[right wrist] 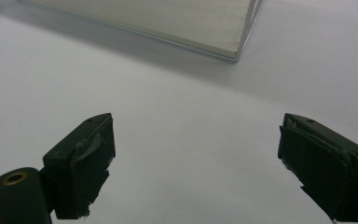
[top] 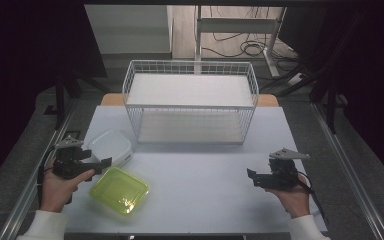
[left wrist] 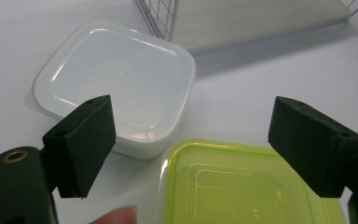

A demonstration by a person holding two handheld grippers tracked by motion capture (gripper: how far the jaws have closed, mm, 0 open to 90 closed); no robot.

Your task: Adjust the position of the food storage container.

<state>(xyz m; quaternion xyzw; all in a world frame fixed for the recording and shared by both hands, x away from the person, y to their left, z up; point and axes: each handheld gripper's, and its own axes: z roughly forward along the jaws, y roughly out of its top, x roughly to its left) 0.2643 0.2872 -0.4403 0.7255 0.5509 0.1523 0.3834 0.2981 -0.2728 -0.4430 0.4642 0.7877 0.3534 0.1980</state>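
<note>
White sleeves came in from the near edge, both hands low over the table. The left gripper [top: 105,162] gaped wide, holding nothing, poised just above two tubs: one green tub [top: 119,190] nearest, one white tub [top: 111,146] touching it behind. The right gripper [top: 251,176] stood equally wide and empty over bare table [top: 200,185], well apart from them. Farthest back sat one wire basket [top: 190,102].

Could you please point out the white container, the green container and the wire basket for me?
white container [left wrist: 121,79]: left gripper view, middle of its lid.
green container [top: 119,190]: high view, centre of its lid.
wire basket [top: 190,64]: high view, back top rim.
</note>
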